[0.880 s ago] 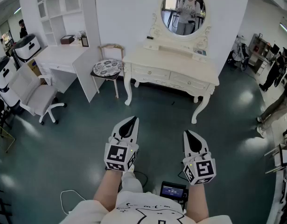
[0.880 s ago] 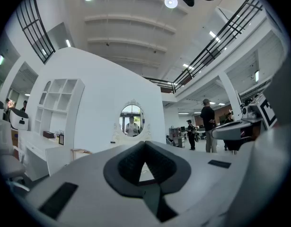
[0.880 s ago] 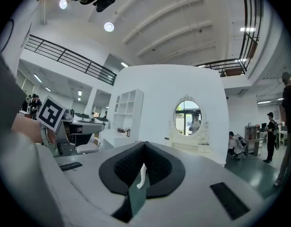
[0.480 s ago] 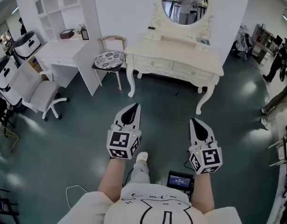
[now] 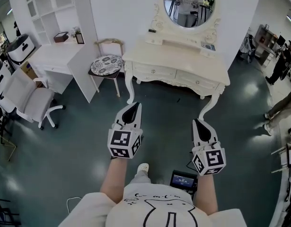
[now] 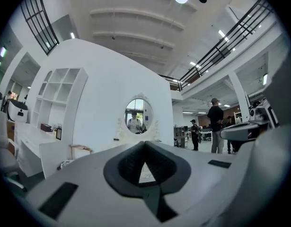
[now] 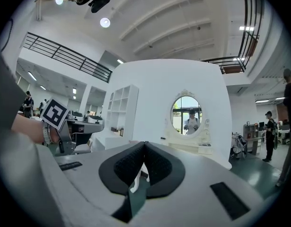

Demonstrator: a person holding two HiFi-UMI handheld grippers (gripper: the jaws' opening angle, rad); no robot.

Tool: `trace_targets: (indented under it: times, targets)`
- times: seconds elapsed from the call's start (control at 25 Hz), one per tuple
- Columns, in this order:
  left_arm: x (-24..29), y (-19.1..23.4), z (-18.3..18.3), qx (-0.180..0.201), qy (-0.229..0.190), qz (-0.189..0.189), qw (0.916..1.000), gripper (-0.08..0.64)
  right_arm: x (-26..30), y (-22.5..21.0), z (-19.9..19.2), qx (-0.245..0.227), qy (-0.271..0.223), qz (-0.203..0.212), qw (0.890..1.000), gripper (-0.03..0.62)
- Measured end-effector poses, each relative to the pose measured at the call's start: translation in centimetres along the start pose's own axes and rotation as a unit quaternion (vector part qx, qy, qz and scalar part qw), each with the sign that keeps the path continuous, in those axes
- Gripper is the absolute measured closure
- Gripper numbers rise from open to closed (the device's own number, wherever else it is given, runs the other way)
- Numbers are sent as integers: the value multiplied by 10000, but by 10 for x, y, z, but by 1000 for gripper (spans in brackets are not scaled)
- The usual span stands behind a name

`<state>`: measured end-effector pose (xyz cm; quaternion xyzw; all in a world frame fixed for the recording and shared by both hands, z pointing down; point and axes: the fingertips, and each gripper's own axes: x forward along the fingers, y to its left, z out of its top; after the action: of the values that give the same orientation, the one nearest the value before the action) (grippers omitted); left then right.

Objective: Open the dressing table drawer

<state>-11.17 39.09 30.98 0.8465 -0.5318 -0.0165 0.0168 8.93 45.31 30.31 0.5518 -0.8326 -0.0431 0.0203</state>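
I am holding my left hand-held gripper (image 5: 134, 107) and right hand-held gripper (image 5: 197, 122) level, jaws together, gripping nothing. The dressing table drawer (image 5: 154, 72) is sitting closed well ahead across green floor (image 5: 79, 141), with a patterned-seat chair (image 5: 106, 65) beside it.

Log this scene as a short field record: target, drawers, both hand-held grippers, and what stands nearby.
target: dressing table against the white wall, oval mirror on top
drawers: left drawer and right drawer, both closed
left hand-held gripper: shut, empty, short of the table
right hand-held gripper: shut, empty, short of the table
nearby: patterned stool left of the table; office chair further left
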Motion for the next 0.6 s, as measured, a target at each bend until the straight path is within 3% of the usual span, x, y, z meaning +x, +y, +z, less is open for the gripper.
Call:
trace_targets:
  times: [0.6]
  targets:
    - [119,90,8,67,14,-139,9999,551,141,-39,-1,14,10,-309,9995,577]
